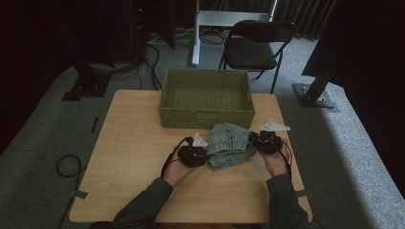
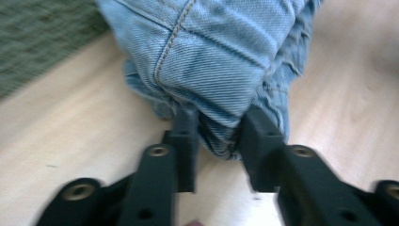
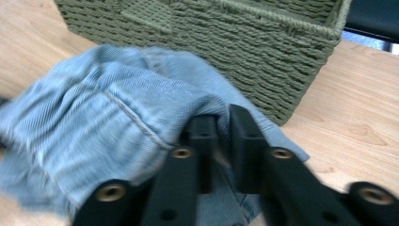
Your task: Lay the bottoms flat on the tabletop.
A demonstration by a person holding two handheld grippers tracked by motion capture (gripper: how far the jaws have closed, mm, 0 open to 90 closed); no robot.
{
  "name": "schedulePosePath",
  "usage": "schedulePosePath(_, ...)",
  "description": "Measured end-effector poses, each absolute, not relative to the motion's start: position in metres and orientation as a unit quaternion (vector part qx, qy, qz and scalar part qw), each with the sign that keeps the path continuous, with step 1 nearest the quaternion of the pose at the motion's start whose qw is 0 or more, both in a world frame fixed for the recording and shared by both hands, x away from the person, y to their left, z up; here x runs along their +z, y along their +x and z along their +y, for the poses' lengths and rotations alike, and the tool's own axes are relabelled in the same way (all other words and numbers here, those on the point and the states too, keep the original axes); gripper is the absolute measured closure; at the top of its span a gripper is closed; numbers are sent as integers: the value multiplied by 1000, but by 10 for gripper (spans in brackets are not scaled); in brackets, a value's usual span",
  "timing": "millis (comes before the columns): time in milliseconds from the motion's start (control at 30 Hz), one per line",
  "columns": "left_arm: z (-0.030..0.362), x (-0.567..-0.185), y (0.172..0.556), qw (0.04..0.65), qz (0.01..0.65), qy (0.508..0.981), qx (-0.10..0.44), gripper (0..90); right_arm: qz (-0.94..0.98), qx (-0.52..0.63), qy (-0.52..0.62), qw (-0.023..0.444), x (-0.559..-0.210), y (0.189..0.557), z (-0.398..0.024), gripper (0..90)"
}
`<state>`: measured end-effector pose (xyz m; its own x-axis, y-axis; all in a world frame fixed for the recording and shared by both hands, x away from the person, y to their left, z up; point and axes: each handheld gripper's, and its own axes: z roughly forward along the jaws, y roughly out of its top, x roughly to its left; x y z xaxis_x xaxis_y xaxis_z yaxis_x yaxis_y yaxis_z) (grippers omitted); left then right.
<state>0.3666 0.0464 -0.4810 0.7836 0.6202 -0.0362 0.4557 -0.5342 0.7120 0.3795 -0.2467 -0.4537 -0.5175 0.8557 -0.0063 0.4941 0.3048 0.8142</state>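
While both hands work at the middle of the desk (image 1: 124, 157), the folded denim garment (image 1: 230, 145) lies between them, just near of the green woven basket (image 1: 206, 98). At the left, the left tongs (image 1: 199, 153) are narrowed onto the garment's left end; the left gripper view shows the denim bunched between the two black jaws, which pinch a thick fold of it above the wood. The bundle's long axis runs left to right across the desk, roughly parallel to the basket's near wall, so each hand takes one end. At the right, the right tongs (image 1: 255, 141) are nearly closed on the garment's right edge, and the right gripper view shows cloth caught in the slim gap between the jaws, with the basket wall just beyond. Judging from this, the coming move is a lift away from the person, since the basket's open top sits directly on the far side of the bundle, about equally close to both hands.
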Motion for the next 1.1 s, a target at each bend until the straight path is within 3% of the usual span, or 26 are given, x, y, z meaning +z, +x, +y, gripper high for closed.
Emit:
schedulePosePath(167,58,-464,379,381,324,856,130,787,803,387,393,226,-456,375,-247,500)
schedulePosePath(267,62,-455,384,391,327,850,131,797,824,370,356,238,-460,369,-242,436)
schedulePosePath(633,53,-429,397,416,329,837,135,812,857,383,236,251,-452,348,-219,384)
schedulePosePath(767,44,-423,396,417,318,839,143,813,855,371,218,289,-444,343,-210,449)
schedulePosePath(900,43,-422,397,417,316,840,142,800,840,390,223,304,-437,343,-214,701)
schedulePosePath(933,44,-422,397,419,314,840,140,787,831,397,239,308,-433,344,-217,729)
schedulePosePath(1100,42,-422,391,431,300,840,138,661,797,406,301,329,-424,353,-232,758)
